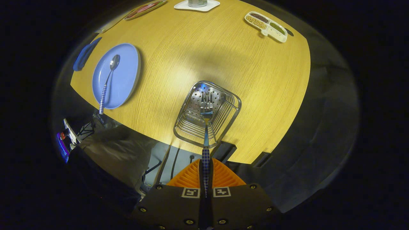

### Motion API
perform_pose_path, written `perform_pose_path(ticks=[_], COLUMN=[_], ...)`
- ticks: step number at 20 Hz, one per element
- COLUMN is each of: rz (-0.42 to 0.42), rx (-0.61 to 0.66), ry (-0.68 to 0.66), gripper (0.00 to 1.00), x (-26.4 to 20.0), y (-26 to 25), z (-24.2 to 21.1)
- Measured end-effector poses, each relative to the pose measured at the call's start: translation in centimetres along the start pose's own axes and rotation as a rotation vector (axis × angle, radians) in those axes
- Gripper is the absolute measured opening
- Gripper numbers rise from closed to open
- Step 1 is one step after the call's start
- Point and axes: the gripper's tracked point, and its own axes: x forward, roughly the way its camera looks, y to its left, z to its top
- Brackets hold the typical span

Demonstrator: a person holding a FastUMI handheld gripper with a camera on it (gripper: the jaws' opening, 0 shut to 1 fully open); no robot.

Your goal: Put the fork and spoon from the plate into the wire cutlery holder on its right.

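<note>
1. Our hand-held gripper [205, 174] is clenched on the fork's [206, 127] checked handle, both fingers pressing it, tines pointing down over the wire cutlery holder [207, 111] near the surface's [223, 64] near edge.
2. The spoon [108, 83] lies on the blue plate [127, 80] by the surface's left edge, its handle overhanging the plate's rim.
3. We judge the fork is about to go in; 1 of 2 pieces remains on the plate.
4. Risks: tines could snag a wire or the perforated wall and tip the light holder, which stands close to the near edge; releasing high could let the fork bounce out.
</note>
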Motion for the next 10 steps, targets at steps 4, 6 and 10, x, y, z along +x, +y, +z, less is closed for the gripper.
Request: perform_pose_path(ticks=[4, 6, 10], rz=[0.009, -0.005, 0.024], rx=[-0.014, -0.018, 0.029], ry=[0.031, 0.046, 0.029], gripper=[0.01, 0.01, 0.02], x=[0.6, 0.9, 0.7], y=[0.0, -0.4, -0.1], z=[0.8, 1.4, 2.2])
